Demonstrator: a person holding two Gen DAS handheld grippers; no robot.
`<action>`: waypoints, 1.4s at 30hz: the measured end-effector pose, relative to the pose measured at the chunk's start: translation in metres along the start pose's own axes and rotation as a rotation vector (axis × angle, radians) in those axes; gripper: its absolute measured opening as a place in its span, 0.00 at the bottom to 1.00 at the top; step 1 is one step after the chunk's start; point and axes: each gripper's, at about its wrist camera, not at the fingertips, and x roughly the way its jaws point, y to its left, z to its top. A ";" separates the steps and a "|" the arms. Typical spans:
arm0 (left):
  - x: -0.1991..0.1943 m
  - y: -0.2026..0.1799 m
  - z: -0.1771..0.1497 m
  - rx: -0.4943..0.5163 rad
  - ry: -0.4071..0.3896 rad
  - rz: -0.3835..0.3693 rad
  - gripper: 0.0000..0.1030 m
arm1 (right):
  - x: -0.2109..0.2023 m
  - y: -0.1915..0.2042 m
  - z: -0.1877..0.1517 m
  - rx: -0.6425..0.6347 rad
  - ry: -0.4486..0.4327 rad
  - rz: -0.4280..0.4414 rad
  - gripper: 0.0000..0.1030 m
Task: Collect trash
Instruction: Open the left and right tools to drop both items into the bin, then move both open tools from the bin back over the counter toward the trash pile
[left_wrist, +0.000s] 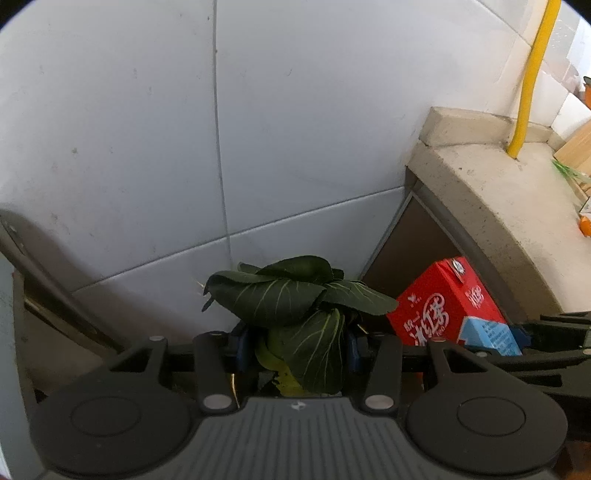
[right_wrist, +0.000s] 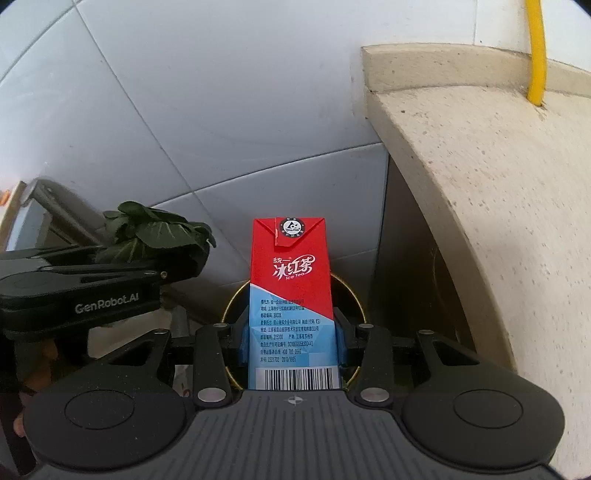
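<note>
Tiling (left_wrist: 295, 129), grey-white, is seen as the backdrop in both wrist views; a speckled stone counter (right_wrist: 480, 184) is recorded at the right, with a yellow pipe (right_wrist: 536, 48) passing into it.

Bin (right_wrist: 360, 295), round and gold-rimmed, is partly visible below and behind the carton in the right wrist view; both loads are held tipped downward above this region, judged to be in readiness for dropping.

Carton (right_wrist: 291, 295), red and blue, labelled ice tea, is held upright along the fingers of the right gripper (right_wrist: 293, 345). The jaws are partly closed and clamped on its lower sides, blue pads touching both faces.

Leafy vegetable (left_wrist: 295, 302), dark green with pale veins, is gripped at its pale stalk by the left gripper (left_wrist: 295, 354). The jaws are partly closed on the stalk, leaves fanning out beyond the fingertips.

Both grippers are carried side by side, near each other.
</note>
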 end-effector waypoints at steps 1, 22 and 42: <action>0.001 0.000 0.000 0.000 0.006 0.002 0.39 | 0.001 0.001 0.001 -0.002 0.001 -0.002 0.47; -0.002 0.007 0.005 -0.029 0.003 0.001 0.54 | -0.003 0.007 0.011 0.028 0.002 -0.020 0.54; -0.010 0.003 0.003 0.004 -0.028 -0.017 0.54 | -0.021 0.001 0.003 0.052 -0.031 -0.061 0.58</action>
